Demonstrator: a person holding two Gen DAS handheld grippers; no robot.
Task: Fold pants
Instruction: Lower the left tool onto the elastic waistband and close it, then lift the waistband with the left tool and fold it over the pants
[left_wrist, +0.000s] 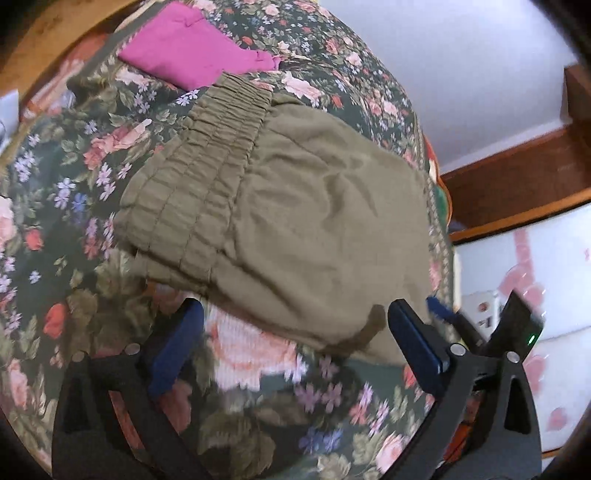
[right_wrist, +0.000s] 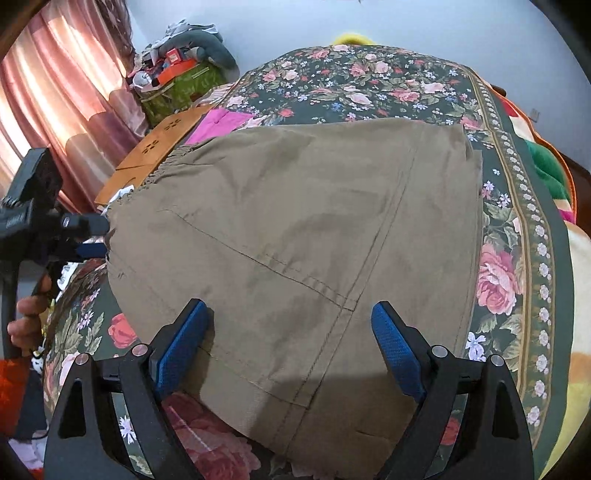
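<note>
Olive-khaki pants (left_wrist: 295, 206) lie folded flat on a floral bedspread (left_wrist: 66, 192), their elastic waistband (left_wrist: 207, 162) toward the far left. In the right wrist view the pants (right_wrist: 295, 236) fill the middle, with seams showing. My left gripper (left_wrist: 295, 325) is open and empty, hovering at the near edge of the pants. My right gripper (right_wrist: 290, 332) is open and empty, its blue pads spread over the near edge of the pants. The left gripper also shows in the right wrist view (right_wrist: 88, 236), at the waistband side.
A folded magenta garment (left_wrist: 195, 48) lies beyond the waistband. A wooden board (right_wrist: 155, 155) and a cluttered green bag (right_wrist: 177, 85) stand past the bed, by pink curtains (right_wrist: 48, 96). A colourful blanket (right_wrist: 546, 170) lies at the bed's right edge.
</note>
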